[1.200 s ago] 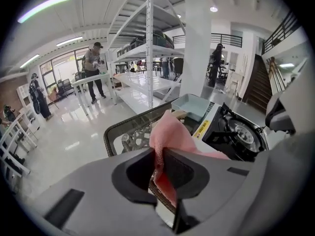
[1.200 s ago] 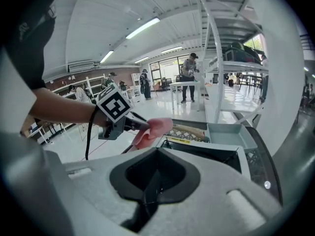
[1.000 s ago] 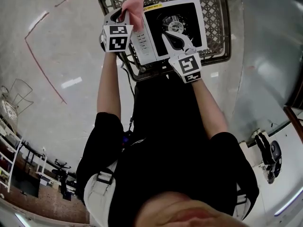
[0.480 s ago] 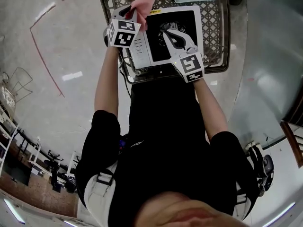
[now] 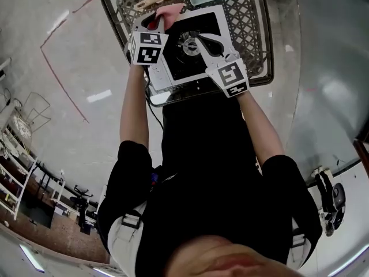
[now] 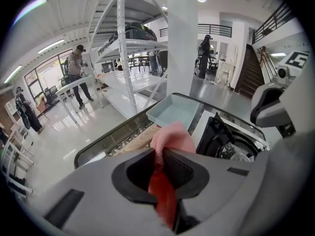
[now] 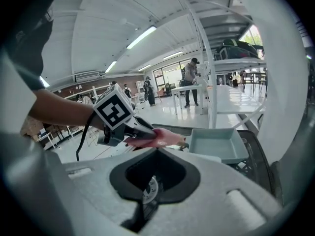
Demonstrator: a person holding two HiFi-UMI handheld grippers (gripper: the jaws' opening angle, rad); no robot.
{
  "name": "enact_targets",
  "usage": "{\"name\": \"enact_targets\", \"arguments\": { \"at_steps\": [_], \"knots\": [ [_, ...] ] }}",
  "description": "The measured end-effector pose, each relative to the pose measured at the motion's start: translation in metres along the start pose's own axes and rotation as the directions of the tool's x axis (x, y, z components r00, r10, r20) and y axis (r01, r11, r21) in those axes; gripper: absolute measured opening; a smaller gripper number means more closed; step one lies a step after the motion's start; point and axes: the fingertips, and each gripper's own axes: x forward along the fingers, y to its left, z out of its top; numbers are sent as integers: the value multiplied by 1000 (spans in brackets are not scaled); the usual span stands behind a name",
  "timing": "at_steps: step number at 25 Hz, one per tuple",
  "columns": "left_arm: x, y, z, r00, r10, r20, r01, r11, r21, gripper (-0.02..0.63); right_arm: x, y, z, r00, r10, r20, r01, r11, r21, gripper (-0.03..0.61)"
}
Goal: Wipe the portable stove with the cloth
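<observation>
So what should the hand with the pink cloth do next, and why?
Probably lower the left gripper and draw it inward so its pinched pink cloth lands on the portable stove. The cloth sits at the stove's far left corner, seemingly not pressed on it, while the shut right gripper hovers empty above the stove.

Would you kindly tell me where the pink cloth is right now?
Near the head view's top, the pink cloth is clamped in the left gripper, over the white portable stove's left edge.
</observation>
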Motion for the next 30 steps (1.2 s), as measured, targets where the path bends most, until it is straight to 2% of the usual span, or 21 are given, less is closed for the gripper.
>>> {"name": "enact_targets", "arguments": {
  "at_steps": [10, 22, 30],
  "knots": [
    [22, -57, 35, 998, -64, 0, 64, 997, 44, 47, -32, -37, -16, 999, -30, 18, 29, 999, 43, 3],
    [44, -103, 70, 994, -105, -7, 105, 991, 80, 46, -60, -76, -29, 998, -67, 18, 65, 995, 77, 3],
    [49, -147, 92, 990, -139, -12, 139, 983, 122, 48, -76, -95, -31, 998, -54, 24, 52, 995, 85, 3]
  ]
}}
